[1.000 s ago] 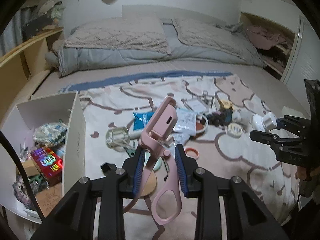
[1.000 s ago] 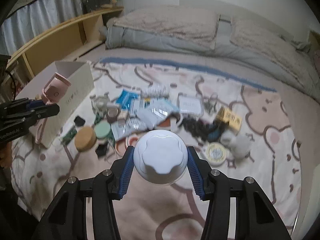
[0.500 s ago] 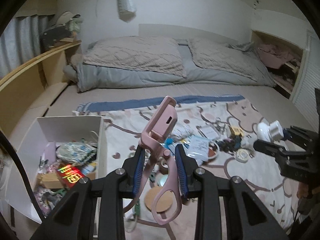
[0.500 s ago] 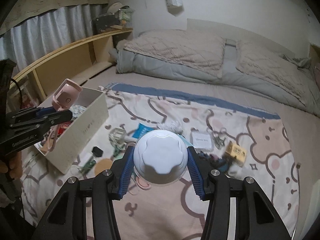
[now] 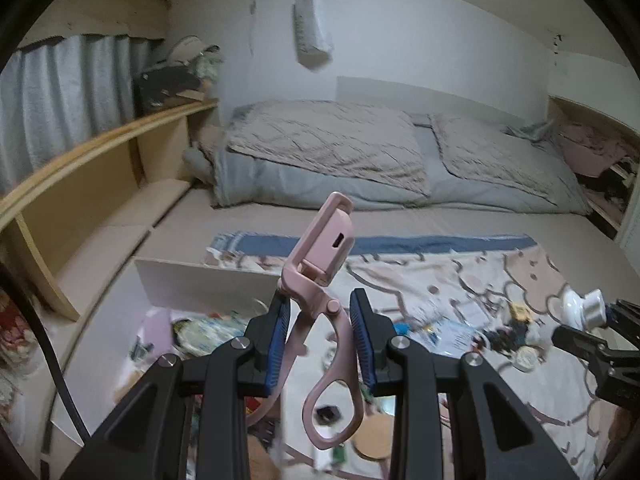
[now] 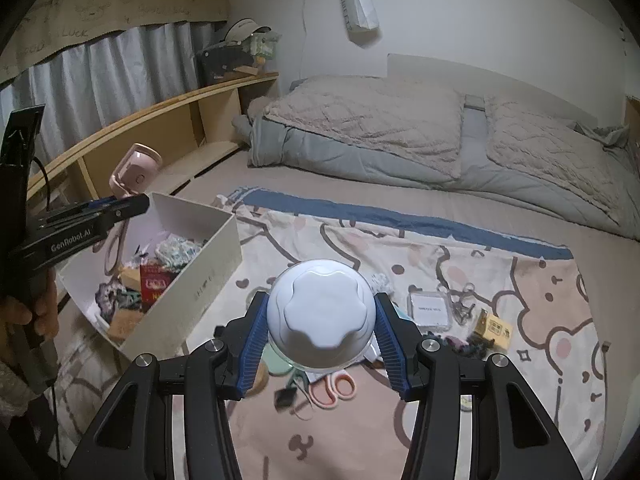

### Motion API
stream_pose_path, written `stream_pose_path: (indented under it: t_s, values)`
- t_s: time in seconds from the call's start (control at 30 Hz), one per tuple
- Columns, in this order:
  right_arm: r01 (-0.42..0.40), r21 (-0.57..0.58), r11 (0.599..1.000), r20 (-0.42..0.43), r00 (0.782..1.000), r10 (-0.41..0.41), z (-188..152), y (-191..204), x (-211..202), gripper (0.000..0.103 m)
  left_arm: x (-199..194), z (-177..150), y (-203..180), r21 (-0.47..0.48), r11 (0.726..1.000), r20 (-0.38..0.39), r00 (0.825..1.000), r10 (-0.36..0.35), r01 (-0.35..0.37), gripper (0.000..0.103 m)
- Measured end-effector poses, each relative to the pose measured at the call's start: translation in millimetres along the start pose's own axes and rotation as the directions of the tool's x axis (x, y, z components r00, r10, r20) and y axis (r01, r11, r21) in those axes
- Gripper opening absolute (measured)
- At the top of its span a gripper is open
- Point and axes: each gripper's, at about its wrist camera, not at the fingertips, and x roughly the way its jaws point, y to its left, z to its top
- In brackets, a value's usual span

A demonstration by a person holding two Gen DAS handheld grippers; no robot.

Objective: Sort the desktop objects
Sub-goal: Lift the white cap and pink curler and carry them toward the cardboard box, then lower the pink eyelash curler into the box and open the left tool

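Note:
My left gripper (image 5: 320,308) is shut on a pink eyelash curler (image 5: 324,248), which stands up between the blue pads with its loop handle hanging below. In the right wrist view this gripper (image 6: 120,206) and the curler (image 6: 136,168) hover over the far left side of the white box (image 6: 200,280). My right gripper (image 6: 322,300) is shut on a round white jar (image 6: 320,320) with a scalloped lid, held above the blanket to the right of the box. In the left wrist view the jar (image 5: 576,306) shows at the far right.
The box (image 5: 200,284) holds several small items. Orange-handled scissors (image 6: 332,390), a clear case (image 6: 430,310), a yellow packet (image 6: 496,330) and other bits lie on the patterned blanket (image 6: 520,360). Pillows sit behind, a wooden shelf (image 6: 160,120) at left. A hand (image 6: 40,312) grips the left tool.
Both grippers have risen from the blanket with their loads. The left one has moved left with the pink curler, to above the box.

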Motion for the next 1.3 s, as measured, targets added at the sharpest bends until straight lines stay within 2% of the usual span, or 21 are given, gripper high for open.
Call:
stream_pose_path:
  t_s: [0.17,0.37,0.53,0.73,0.83,1.17,1.3]
  values:
    - [-0.001,0.013,1.0,0.005,1.0,0.001,6.9,5.8,10.8,0.052,6.7,10.4,26.8,-0.003,1.0,0.03,1.0,0.01,-0.01,0.031]
    - [-0.004,0.0,1.0,-0.008,1.0,0.004,8.1,16.7,21.8,0.052,27.3,9.5,54.0,0.022,0.998,0.018,0.998,0.057,-0.058,0.031]
    - [-0.023,-0.006,1.0,-0.019,1.0,0.023,8.0,23.9,28.5,0.052,47.7,4.0,78.0,0.031,0.994,-0.014,0.994,0.108,-0.108,0.031]
    - [-0.036,-0.02,0.999,-0.033,0.999,0.035,7.0,30.5,34.9,0.052,69.9,-0.6,110.6,0.0,0.988,-0.083,0.984,0.156,-0.157,0.031]
    - [-0.031,-0.016,0.999,-0.043,0.999,0.03,5.7,31.5,39.3,0.052,83.5,-4.7,123.0,0.014,0.981,-0.13,0.972,0.196,-0.195,0.031]
    - [-0.048,-0.031,0.998,-0.09,0.995,0.045,0.6,40.2,56.3,0.052,128.5,-26.8,155.6,0.035,0.952,-0.286,0.91,0.302,-0.305,0.031]
    - [-0.063,-0.043,0.997,-0.108,0.992,0.058,-2.0,46.4,63.1,0.052,135.2,-31.8,163.3,0.038,0.945,-0.306,0.897,0.32,-0.324,0.031]
